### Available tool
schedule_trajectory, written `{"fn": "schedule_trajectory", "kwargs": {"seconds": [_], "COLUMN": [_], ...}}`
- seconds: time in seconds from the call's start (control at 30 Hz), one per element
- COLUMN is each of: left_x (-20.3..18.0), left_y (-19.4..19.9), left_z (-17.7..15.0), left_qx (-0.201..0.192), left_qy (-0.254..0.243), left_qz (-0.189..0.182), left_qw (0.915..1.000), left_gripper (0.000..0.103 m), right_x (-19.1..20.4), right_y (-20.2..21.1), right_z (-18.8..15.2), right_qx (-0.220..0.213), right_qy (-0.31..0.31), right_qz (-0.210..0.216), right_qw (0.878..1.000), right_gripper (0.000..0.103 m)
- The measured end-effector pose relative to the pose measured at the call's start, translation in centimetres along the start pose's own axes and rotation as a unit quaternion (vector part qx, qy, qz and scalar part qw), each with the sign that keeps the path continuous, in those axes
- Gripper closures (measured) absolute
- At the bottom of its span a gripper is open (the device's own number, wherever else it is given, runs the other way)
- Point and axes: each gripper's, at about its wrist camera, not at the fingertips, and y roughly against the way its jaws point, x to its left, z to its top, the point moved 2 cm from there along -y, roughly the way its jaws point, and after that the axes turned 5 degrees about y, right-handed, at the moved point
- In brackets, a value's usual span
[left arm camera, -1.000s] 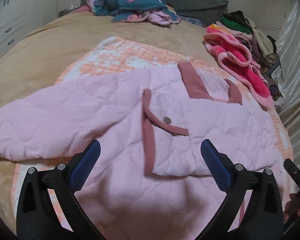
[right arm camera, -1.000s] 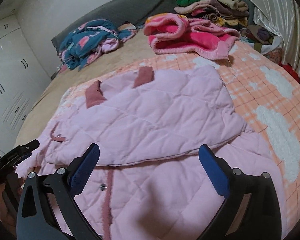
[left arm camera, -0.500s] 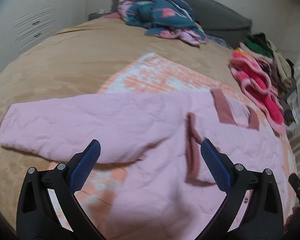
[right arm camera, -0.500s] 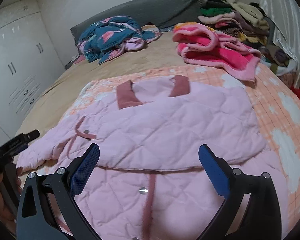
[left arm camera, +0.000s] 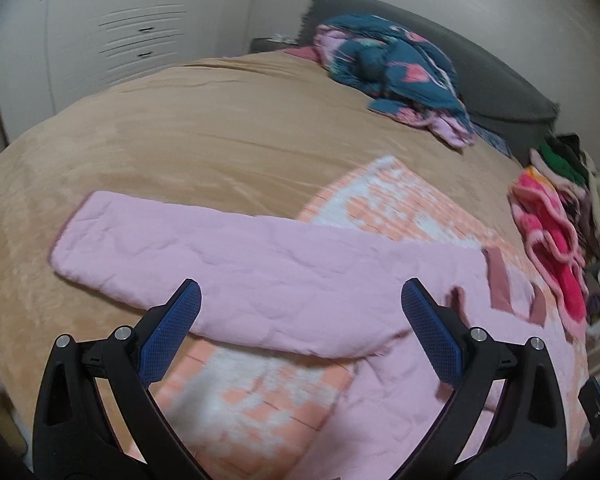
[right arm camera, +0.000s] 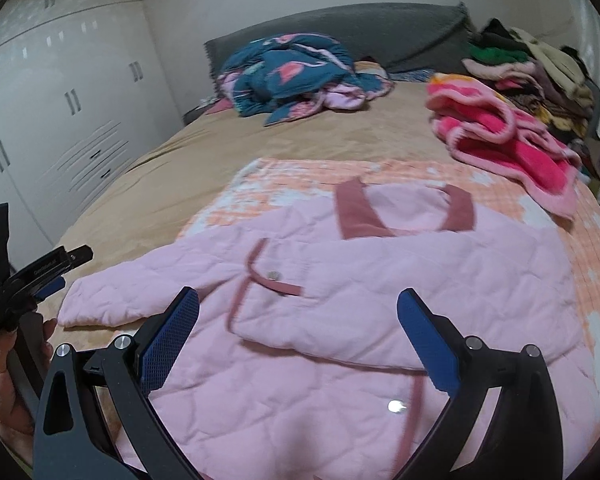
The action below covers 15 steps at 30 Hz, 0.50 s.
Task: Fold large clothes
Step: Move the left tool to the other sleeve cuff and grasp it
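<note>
A pale pink quilted jacket with dusty-rose trim lies front up on the bed; it also shows in the left wrist view. Its right side is folded across the chest. Its left sleeve stretches out flat to the left over the tan bedspread. My left gripper is open and empty, hovering above that sleeve. My right gripper is open and empty above the jacket's lower front. The left gripper also shows at the left edge of the right wrist view, held in a hand.
An orange-and-white checked blanket lies under the jacket on the tan bed. A blue patterned bundle sits by the grey headboard. A pink fleece garment and a pile of clothes are at the right. White wardrobes stand left.
My left gripper has swung left from the jacket's chest to over the outstretched left sleeve. My right gripper's view has shifted left across the jacket. Both stay open.
</note>
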Motion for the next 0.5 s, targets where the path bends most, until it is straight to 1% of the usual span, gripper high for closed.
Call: {"fn": "schedule_trajectory", "kwargs": {"seconds": [0.13,0.2,0.3,0.43,0.5], "left_x": [2.5,3.8,5.3,7.4,8.2], "left_y": [-0.5,-0.8,-1.1,-2.1,-2.6], "left_z": [0.6,0.7,0.9,1.0,1.0], "left_qx": [-0.002,0.002,0.007,0.015,0.022], "left_qy": [0.022,0.037,0.055,0.069,0.078], "left_qz": [0.028,0.037,0.039,0.065,0.07], "left_qw": [0.9994,0.9986,0.9977,0.9954,0.9942], "left_gripper": [0.009,0.009,0.009,0.009,0.009], "right_x": [2.8,4.2,6.9,9.8,11.3], "right_y": [-1.0,-1.6,-2.7,-4.2,-5.1], "right_z": [1.0,1.2,1.5,1.5,1.4], "right_qx": [0.003,0.004,0.008,0.016,0.024], "right_qy": [0.024,0.038,0.069,0.101,0.117], "right_qz": [0.015,0.024,0.037,0.051,0.058], "right_qw": [1.0,0.999,0.997,0.993,0.991], "right_gripper": [0.004,0.004,0.004,0.004,0.004]}}
